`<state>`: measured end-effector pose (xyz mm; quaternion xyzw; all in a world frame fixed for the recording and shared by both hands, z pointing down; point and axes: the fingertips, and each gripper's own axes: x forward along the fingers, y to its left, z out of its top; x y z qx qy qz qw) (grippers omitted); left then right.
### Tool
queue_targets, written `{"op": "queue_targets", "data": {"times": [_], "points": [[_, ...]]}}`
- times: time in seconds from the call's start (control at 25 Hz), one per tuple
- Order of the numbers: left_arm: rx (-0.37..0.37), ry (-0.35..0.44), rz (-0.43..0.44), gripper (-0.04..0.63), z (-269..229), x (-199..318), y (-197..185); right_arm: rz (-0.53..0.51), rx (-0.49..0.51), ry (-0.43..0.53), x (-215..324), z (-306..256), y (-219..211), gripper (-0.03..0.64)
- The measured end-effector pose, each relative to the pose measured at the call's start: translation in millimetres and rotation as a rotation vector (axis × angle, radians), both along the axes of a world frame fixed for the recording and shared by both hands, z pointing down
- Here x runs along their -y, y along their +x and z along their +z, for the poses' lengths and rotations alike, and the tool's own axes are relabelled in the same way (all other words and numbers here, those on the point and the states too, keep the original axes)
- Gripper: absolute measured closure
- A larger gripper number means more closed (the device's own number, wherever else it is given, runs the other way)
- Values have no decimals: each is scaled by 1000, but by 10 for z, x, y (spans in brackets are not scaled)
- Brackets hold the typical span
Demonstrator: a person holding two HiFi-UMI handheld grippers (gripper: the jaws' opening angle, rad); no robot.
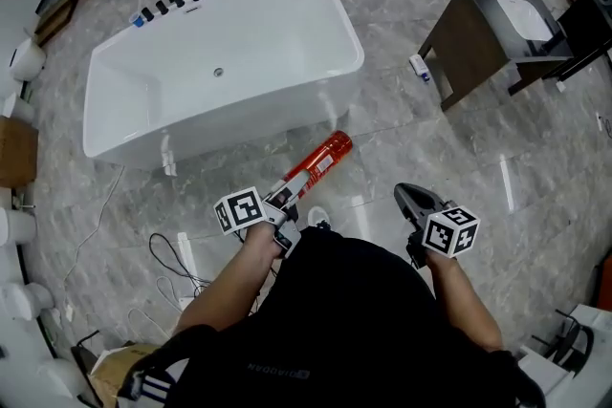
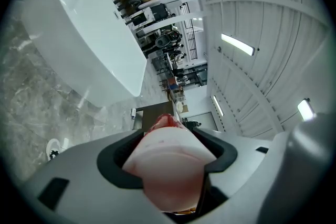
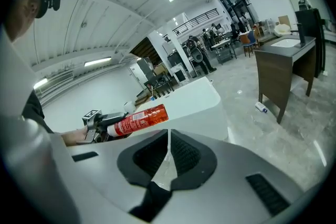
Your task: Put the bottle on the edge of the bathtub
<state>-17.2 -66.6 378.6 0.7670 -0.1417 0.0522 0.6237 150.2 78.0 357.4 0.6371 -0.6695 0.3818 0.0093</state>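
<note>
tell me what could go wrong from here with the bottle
The left gripper holds the bottle by one end only, its long body sticking out, so it may tilt or slip. The rim of the tub looks narrow and glossy, so the bottle could roll off it.

Red bottle (image 1: 320, 160), pale end clamped in left claw (image 1: 285, 198), airborne, pointing toward white bathtub (image 1: 348, 38)

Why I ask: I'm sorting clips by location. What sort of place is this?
Probably a bathroom-fixture showroom or workshop: a freestanding bathtub and vanity cabinet stand on open floor under a high ceiling.
</note>
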Motion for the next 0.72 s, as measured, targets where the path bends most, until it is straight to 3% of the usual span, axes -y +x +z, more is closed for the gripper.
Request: {"op": "queue_targets", "data": {"times": [0.36,0.72], "points": [[17,-24,21,295,270,443,243,-27,2,-59,443,226,84,577],[24,-42,-69,295,355,856,178,-96,-19,-68,1000,200,263,577]]}}
